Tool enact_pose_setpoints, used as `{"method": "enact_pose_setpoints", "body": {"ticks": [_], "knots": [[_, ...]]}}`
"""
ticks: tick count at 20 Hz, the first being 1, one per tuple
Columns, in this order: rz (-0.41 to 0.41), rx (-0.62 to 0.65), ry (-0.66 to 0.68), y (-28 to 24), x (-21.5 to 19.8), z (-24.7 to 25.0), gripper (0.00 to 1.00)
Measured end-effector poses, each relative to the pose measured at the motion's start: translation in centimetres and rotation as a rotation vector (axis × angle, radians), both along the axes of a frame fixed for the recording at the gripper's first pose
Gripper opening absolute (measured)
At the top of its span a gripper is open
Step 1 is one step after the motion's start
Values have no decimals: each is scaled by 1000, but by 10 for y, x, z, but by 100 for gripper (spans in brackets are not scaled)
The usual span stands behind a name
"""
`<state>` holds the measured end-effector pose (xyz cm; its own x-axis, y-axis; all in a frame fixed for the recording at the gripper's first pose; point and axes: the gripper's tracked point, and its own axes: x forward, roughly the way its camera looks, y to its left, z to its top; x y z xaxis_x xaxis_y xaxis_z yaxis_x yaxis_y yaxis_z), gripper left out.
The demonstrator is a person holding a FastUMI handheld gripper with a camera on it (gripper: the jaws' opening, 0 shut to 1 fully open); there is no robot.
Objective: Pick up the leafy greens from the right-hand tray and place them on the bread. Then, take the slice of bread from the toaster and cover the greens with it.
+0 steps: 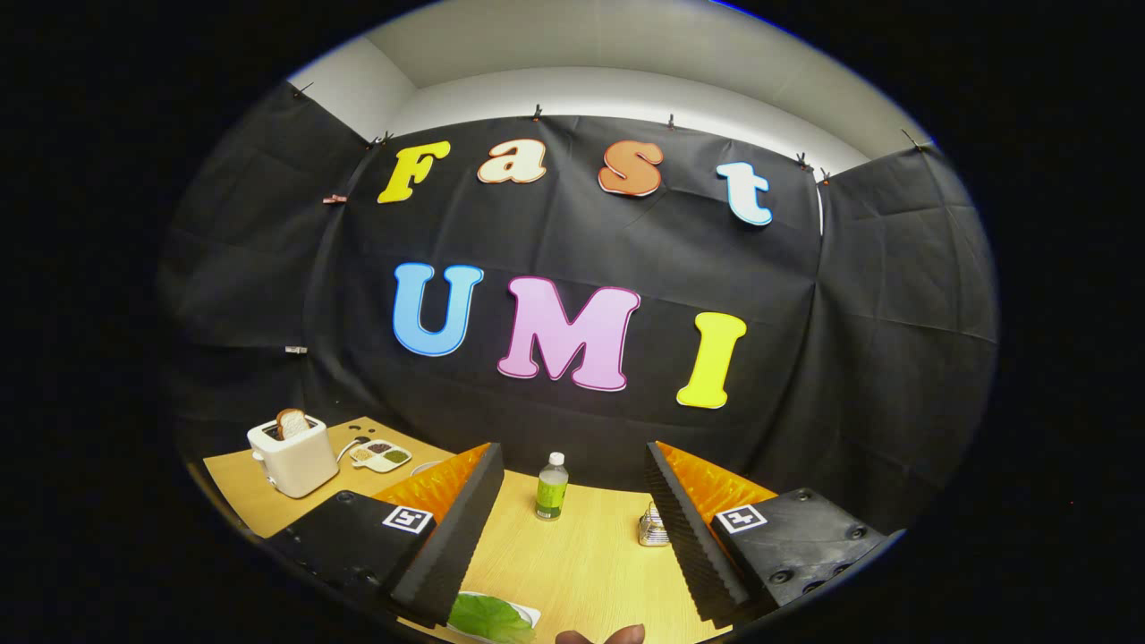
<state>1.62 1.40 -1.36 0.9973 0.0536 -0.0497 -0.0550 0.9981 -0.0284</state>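
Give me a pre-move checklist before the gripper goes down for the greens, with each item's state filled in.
1. Gripper open wide enough for the leaf: ok, fingers spread apart with nothing between them.
2. Leafy greens located: ok, lying on a white tray below the fingers, near the left one.
3. Fingers aimed at the greens: not ok, they point over the table toward the bottle.
4. Toaster still loaded: ok, a bread slice stands up out of its slot.
5. Base bread to receive the greens: cannot tell.
6. Person's fingertips beside the tray: not ok, close to the descent path.
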Motion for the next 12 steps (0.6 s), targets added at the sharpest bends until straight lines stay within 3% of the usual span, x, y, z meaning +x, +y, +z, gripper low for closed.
{"method": "enact_pose_setpoints", "body": {"ticks": [5,12], "knots": [[56,-17,61,12,4,-21,98],[272,-39,374,51,-9,-115,99]]}}
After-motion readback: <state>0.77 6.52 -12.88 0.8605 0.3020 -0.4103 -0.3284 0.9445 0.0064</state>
